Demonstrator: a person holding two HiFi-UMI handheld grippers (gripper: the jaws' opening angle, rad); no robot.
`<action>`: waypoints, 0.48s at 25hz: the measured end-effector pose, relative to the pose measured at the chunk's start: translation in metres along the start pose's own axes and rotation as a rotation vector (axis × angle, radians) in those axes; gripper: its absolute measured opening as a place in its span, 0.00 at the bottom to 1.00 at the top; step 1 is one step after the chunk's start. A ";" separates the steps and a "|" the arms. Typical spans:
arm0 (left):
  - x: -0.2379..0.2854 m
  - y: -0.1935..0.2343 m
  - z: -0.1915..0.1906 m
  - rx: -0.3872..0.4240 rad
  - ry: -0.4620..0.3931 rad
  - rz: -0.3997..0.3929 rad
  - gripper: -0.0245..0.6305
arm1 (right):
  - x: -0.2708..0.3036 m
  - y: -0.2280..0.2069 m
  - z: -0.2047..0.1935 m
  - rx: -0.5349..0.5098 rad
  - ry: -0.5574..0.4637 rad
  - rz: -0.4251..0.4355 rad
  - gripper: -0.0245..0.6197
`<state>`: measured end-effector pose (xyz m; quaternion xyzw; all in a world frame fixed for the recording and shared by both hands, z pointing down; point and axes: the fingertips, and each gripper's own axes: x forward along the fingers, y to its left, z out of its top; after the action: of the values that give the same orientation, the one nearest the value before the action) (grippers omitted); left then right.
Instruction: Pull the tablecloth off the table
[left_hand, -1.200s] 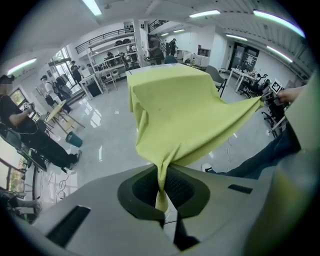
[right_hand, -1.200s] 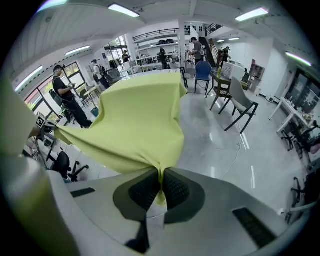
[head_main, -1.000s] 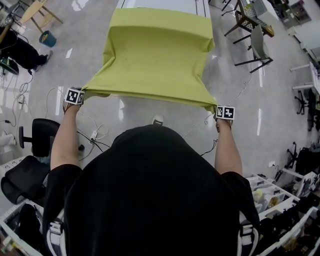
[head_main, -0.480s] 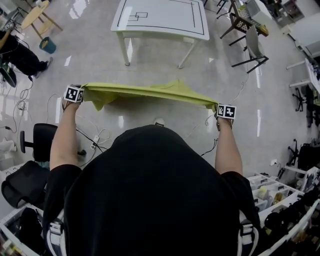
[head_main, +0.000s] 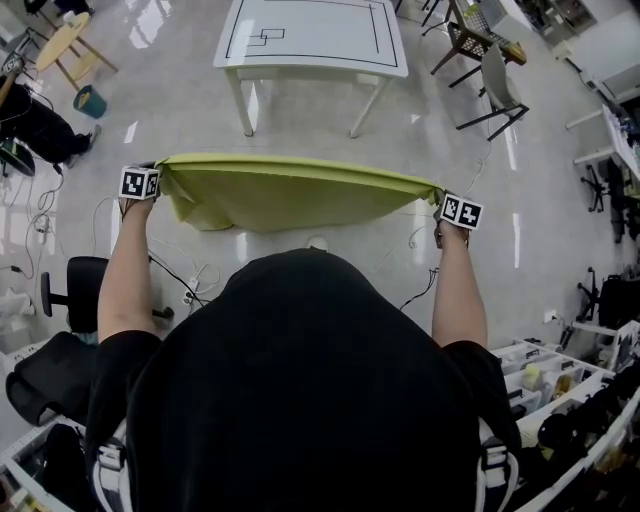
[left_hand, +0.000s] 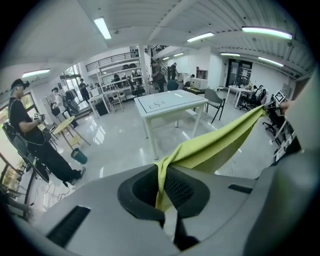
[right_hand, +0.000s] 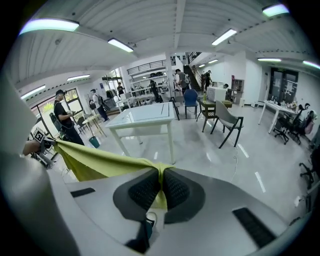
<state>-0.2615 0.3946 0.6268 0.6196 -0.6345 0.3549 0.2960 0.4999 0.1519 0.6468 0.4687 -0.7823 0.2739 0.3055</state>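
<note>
Tablecloth (head_main: 290, 195), seemingly light and limp, pinched at opposite corners by closed left gripper (head_main: 150, 182) and right gripper (head_main: 450, 208), centre frame.

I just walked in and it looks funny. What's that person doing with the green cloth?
A person holds the yellow-green tablecloth stretched in the air, the left gripper and right gripper each shut on one end. The white table ahead stands bare, so the cloth is already off it.
</note>
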 end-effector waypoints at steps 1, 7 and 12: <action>-0.005 0.002 0.010 0.003 -0.021 0.012 0.07 | -0.004 -0.001 0.008 -0.001 -0.023 -0.005 0.07; -0.033 0.005 0.063 0.019 -0.141 0.036 0.07 | -0.033 -0.005 0.058 0.126 -0.184 0.013 0.07; -0.055 0.008 0.100 -0.024 -0.246 0.041 0.07 | -0.058 -0.005 0.097 0.241 -0.303 0.046 0.07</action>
<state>-0.2602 0.3441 0.5240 0.6418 -0.6826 0.2746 0.2162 0.5047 0.1130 0.5408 0.5197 -0.7915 0.2987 0.1194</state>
